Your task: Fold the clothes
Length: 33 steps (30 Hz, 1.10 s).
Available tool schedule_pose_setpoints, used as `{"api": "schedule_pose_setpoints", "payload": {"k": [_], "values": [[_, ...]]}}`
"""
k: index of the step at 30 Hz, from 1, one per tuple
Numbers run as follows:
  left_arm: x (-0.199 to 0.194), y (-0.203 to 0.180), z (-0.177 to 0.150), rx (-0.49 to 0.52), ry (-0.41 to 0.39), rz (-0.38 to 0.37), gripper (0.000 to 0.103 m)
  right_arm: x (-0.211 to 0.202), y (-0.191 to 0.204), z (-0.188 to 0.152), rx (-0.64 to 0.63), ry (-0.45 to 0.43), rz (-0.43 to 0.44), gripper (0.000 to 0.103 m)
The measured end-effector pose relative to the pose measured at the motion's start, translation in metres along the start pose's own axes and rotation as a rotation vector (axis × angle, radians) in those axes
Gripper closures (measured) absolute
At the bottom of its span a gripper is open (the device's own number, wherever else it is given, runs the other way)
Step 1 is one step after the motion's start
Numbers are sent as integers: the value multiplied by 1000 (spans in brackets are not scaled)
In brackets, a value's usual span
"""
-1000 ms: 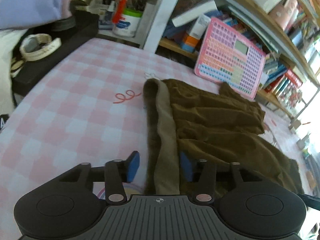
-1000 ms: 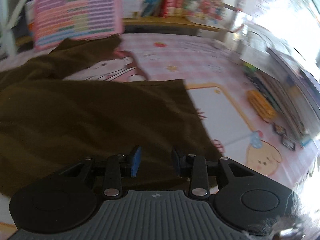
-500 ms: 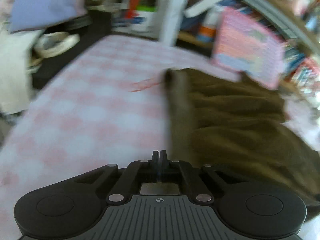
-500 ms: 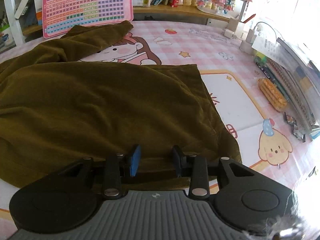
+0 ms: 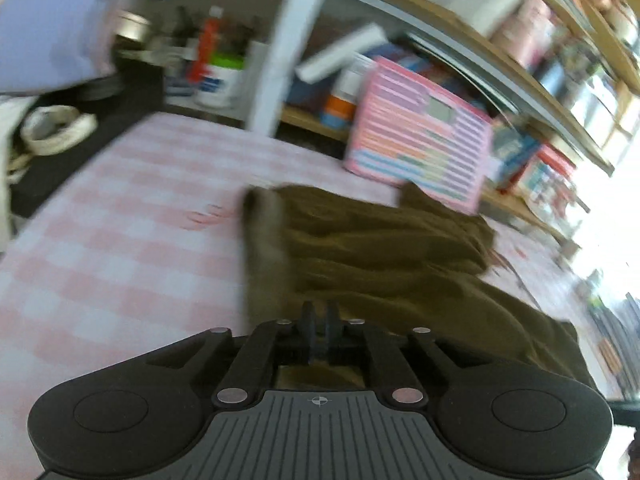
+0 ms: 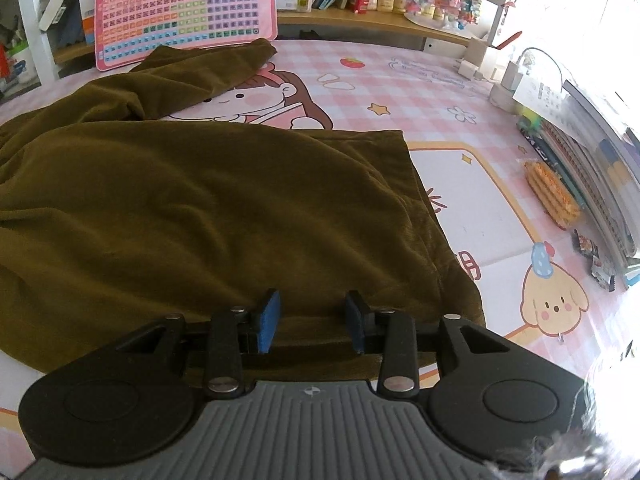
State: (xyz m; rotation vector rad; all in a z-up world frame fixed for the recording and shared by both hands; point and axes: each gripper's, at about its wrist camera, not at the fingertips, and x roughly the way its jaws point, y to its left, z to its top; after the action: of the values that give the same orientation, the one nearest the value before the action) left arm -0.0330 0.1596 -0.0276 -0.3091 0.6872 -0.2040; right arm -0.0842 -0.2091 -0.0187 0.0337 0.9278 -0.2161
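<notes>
Left gripper (image 5: 320, 322) clamps the brown garment (image 6: 192, 200) (jaws nearly together); right gripper (image 6: 312, 320), just widened, straddles its hem unclamped.

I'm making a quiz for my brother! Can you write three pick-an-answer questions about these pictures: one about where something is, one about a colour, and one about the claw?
1. Where is the pink button board?
A. Lying under the garment
B. Leaning at the shelf, behind the brown garment
C. Held in a claw

2. What colour is the garment?
A. Olive brown
B. Blue
C. White

3. How is the right claw?
A. Shut tight
B. Out of sight
C. Open

Answers:
1. B, it stands upright past the cloth's far edge.
2. A, the whole cloth is olive brown.
3. C, its blue pads stand apart. Its jaws have just been opening, with the cloth below them and not pinched.
</notes>
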Motion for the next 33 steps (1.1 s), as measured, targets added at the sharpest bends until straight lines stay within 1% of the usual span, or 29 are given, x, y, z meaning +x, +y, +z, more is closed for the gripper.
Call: {"api": "schedule_pose_setpoints", "payload": {"k": [3, 7, 11, 14, 17, 20, 21, 22, 23, 24, 25, 26, 28, 30, 32, 33], "values": [[14, -22, -7, 19, 37, -30, 96, -5, 0, 2, -2, -11, 49, 62], [22, -43, -13, 12, 56, -48, 96, -11, -8, 17, -14, -54, 98, 58], [25, -61, -16, 7, 52, -9, 96, -8, -25, 38, -8, -88, 145, 58], [31, -81, -19, -7, 52, 34, 96, -1, -37, 51, -29, -102, 199, 57], [36, -107, -22, -33, 53, 81, 96, 10, -50, 62, -73, -103, 270, 57], [41, -141, -27, -35, 48, 114, 94, 19, -68, 73, -116, -100, 368, 55], [42, -151, -28, -33, 45, 124, 91, 23, -75, 77, -125, -101, 402, 55], [43, -161, -30, -34, 42, 140, 83, 27, -82, 81, -132, -102, 434, 54], [42, -171, -32, -35, 34, 163, 78, 33, -89, 84, -138, -99, 463, 54], [41, -182, -35, -37, 25, 187, 71, 39, -94, 87, -142, -93, 489, 54], [39, -190, -38, -41, 13, 207, 66, 46, -99, 90, -146, -88, 515, 54], [36, -198, -41, -43, 6, 220, 64, 51, -103, 95, -148, -84, 535, 54], [33, -211, -47, -40, 6, 245, 52, 61, -110, 104, -152, -79, 566, 54], [30, -221, -51, -30, 15, 272, 49, 65, -115, 114, -158, -87, 592, 53], [29, -227, -53, -33, 15, 297, 43, 67, -119, 124, -161, -103, 621, 48], [29, -229, -53, -31, 14, 305, 39, 69, -120, 130, -163, -111, 630, 48]]}}
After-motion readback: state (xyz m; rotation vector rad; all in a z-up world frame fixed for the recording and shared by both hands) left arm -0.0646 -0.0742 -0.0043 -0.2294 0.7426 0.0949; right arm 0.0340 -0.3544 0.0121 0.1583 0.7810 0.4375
